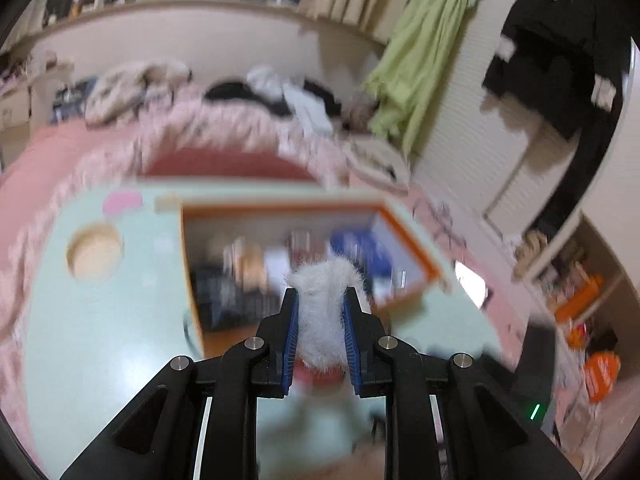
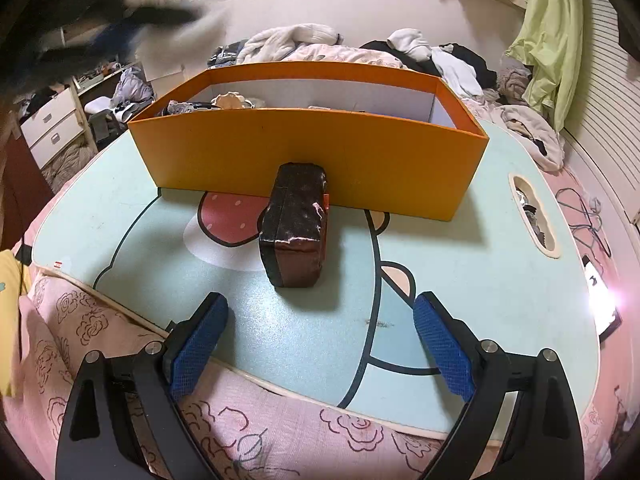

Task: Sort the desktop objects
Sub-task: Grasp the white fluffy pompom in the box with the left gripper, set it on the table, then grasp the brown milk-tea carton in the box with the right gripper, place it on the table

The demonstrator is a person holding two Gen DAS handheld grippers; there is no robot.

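My left gripper [image 1: 320, 294] is shut on a white fluffy item [image 1: 324, 312], held in the air above the open orange box [image 1: 400, 232]; this view is blurred by motion. Several mixed items lie inside the box. In the right wrist view the orange box [image 2: 312, 160] stands on the mint-green table [image 2: 480, 280]. A dark brown rectangular case [image 2: 296, 228] lies in front of it, touching its front wall. My right gripper [image 2: 320, 312] hangs open over the table's near edge, short of the case, with nothing between its fingers. A blurred dark shape at the top left is the left gripper [image 2: 120, 28].
The table has an oval slot [image 2: 534, 216] on the right and a round hole [image 1: 95, 252] on the left. A lit phone [image 2: 600, 292] lies off the right edge. A pink bedspread [image 2: 80, 320] surrounds the table; clothes are piled on the bed behind the box.
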